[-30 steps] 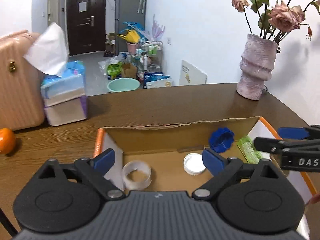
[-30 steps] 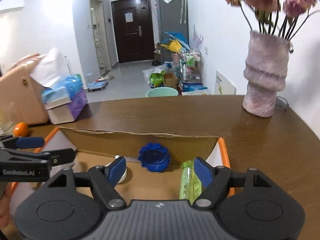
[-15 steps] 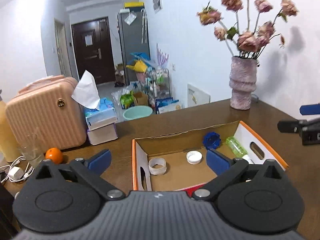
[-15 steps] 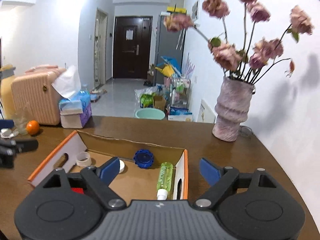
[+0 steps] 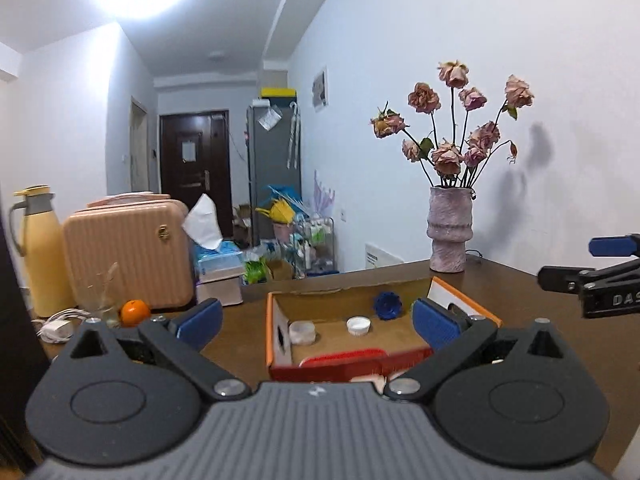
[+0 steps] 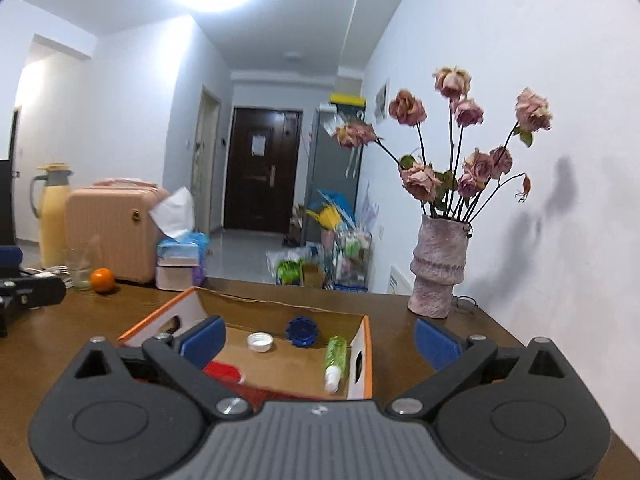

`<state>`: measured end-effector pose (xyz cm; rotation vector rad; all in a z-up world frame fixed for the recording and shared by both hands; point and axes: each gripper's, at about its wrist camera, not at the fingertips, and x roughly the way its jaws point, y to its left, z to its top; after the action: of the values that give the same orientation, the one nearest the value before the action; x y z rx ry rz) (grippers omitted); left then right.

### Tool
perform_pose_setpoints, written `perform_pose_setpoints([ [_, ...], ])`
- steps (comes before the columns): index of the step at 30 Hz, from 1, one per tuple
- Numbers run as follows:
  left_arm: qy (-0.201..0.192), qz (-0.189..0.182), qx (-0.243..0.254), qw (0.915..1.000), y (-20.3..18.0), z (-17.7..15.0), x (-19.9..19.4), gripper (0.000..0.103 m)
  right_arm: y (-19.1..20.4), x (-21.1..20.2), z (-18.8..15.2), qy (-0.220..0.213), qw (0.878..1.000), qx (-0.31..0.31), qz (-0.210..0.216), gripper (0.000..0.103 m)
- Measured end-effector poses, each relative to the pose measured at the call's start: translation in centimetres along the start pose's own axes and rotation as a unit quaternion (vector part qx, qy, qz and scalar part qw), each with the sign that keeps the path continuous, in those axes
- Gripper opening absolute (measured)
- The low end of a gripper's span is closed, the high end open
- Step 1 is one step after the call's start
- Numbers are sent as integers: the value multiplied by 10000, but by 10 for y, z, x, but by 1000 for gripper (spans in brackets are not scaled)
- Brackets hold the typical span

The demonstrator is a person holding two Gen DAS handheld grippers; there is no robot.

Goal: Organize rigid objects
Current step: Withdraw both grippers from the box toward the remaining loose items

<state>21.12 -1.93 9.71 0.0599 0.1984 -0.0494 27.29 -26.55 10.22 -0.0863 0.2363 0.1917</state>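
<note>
The left gripper [image 5: 316,322] had a ribbed grey body [image 5: 312,432], two matte black rounded arms with shallow circular recesses, silver screws [image 5: 228,387] at the pivots, and fingers tipped with ribbed blue pads [image 5: 199,317]. The right gripper [image 6: 318,338] was built alike: grey ridged housing, black linkage bars with triangular cut-outs, silver screw heads and blue pads [image 6: 434,342]. Seen side-on from the left wrist view, its black frame carried white lettering [image 5: 624,300] reading "DAS".
</note>
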Motion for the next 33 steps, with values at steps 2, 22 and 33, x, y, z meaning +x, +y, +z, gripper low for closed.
perform_pose_setpoints([
  [2,-71,50,-80,9999,1,-12,-24,103,5,-26,-13,-48,10000,40,53,101],
  [22,573,217,-263,9978,-10,-81,-61,103,24,-102,-100,219,9984,530,34,103],
  [33,1623,92,-331,9861,-4,-110,13,103,24,-38,-124,1002,9935,514,142,94],
])
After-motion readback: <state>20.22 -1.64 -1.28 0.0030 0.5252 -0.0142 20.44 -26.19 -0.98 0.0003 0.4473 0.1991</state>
